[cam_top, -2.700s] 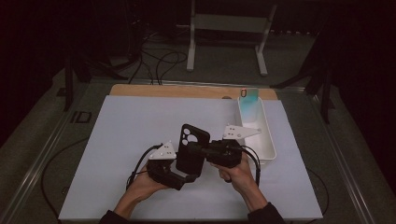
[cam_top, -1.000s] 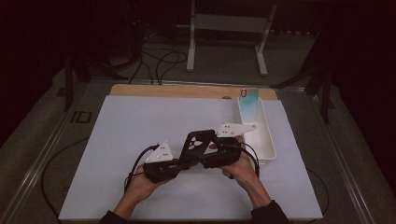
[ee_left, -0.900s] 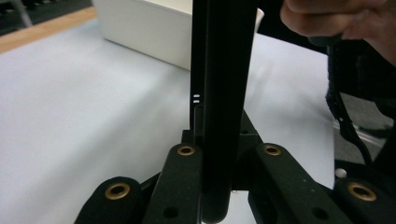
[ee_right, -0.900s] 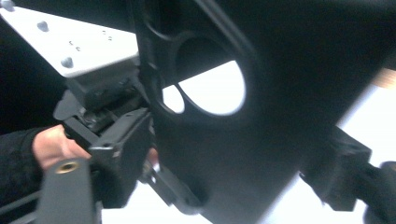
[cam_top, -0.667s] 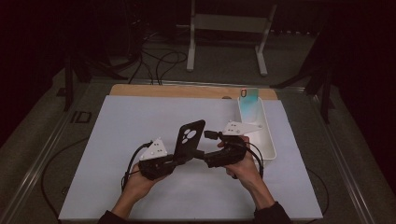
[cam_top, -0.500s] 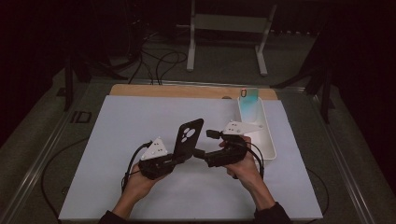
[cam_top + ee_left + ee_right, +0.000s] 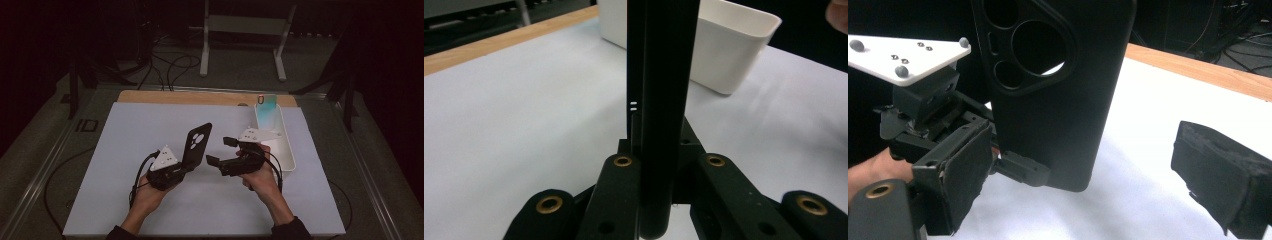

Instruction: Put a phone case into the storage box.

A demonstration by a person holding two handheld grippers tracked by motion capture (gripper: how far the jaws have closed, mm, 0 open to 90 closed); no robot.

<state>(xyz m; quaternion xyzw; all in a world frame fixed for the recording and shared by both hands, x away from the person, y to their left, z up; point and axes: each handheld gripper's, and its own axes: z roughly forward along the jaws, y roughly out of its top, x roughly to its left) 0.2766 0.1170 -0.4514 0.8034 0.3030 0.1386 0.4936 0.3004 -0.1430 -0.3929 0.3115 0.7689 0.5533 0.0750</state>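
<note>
Dark floor with loose cables surrounds the desk, whose top is covered by a white sheet with a wooden strip along the far edge.

On the left, the left gripper is held low over the sheet in the person's left hand, a grey three-cornered plate on top of it. Its fingers are pressed together on the bottom end of a black phone case, pinching it so the case rises tilted from them with its camera cut-outs at the upper end. In the left gripper view the case stands edge-on between the two fingers.

Just to the right, apart from the case, the right gripper points leftward toward it, held in the person's right hand. Its fingers are spread wide, having just been opening, with nothing pressed between them; in the right gripper view the case stands beyond the two padded fingers, nearer the left one.

Farther right, a long white tray lies on the sheet beside the right gripper, and a pale teal phone leans in its far end.
</note>
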